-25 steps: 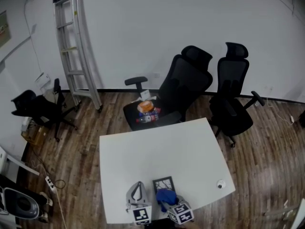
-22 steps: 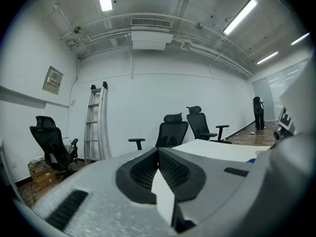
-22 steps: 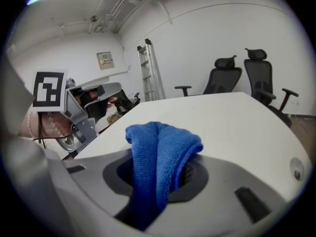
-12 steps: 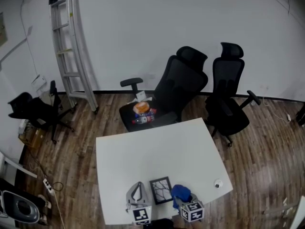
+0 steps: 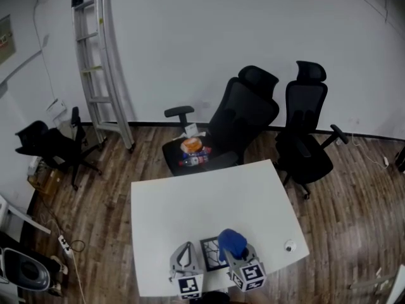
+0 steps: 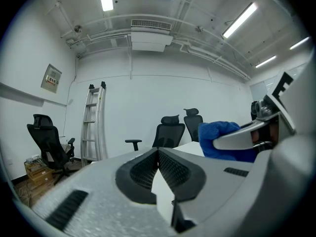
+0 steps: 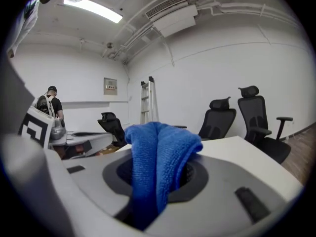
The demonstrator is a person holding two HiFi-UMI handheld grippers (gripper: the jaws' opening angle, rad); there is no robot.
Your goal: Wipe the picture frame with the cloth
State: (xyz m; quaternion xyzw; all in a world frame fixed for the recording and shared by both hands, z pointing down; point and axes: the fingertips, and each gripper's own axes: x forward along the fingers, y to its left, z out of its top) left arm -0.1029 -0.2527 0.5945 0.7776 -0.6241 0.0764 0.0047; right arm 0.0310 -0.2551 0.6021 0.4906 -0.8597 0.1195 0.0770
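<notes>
A small black picture frame [image 5: 209, 251] lies flat near the front edge of the white table [image 5: 209, 201]. My right gripper [image 5: 233, 248] is shut on a blue cloth [image 5: 231, 239], which hangs over the frame's right part and hides it. In the right gripper view the cloth [image 7: 159, 154] bulges out between the jaws. My left gripper [image 5: 183, 251] rests just left of the frame, shut with nothing in it; its jaw tips meet in the left gripper view [image 6: 158, 151], where the cloth [image 6: 220, 138] shows to the right.
A small round white object [image 5: 292, 245] sits near the table's right corner. Two black office chairs [image 5: 240, 122] [image 5: 307, 128] stand behind the table, one with packets [image 5: 192, 149] on its seat. A ladder [image 5: 101, 62] leans on the wall. A person [image 7: 48, 104] stands far off.
The right gripper with the cloth swung out to the right of the frame, then came back left and further up the table, over the frame's right side. The left gripper stayed put.
</notes>
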